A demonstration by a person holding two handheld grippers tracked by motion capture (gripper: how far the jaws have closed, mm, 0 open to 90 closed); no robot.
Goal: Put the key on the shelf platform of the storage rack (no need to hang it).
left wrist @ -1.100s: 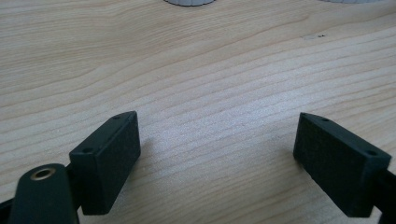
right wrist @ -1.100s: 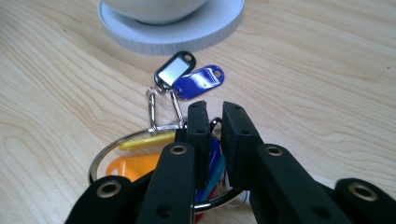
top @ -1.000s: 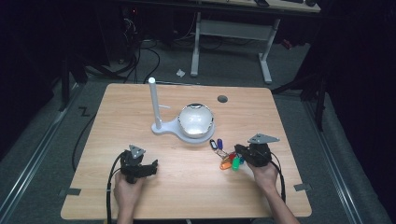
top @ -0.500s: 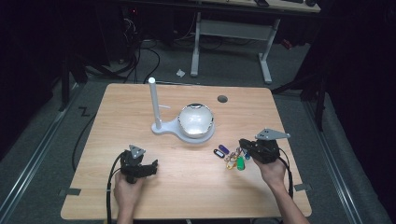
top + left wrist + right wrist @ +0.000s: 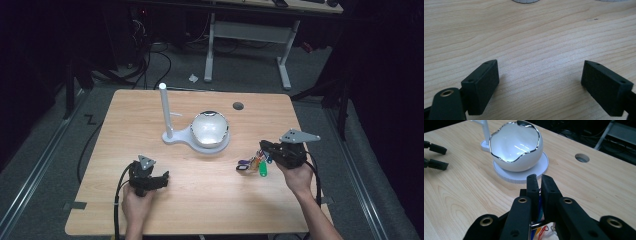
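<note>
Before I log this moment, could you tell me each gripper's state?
Left gripper: open, holding nothing.
Right gripper: shut on the bunch of keys.

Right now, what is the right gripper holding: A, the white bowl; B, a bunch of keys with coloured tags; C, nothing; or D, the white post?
B: the right gripper is shut on the bunch of keys, whose coloured tags dangle below its jaws above the table.
</note>
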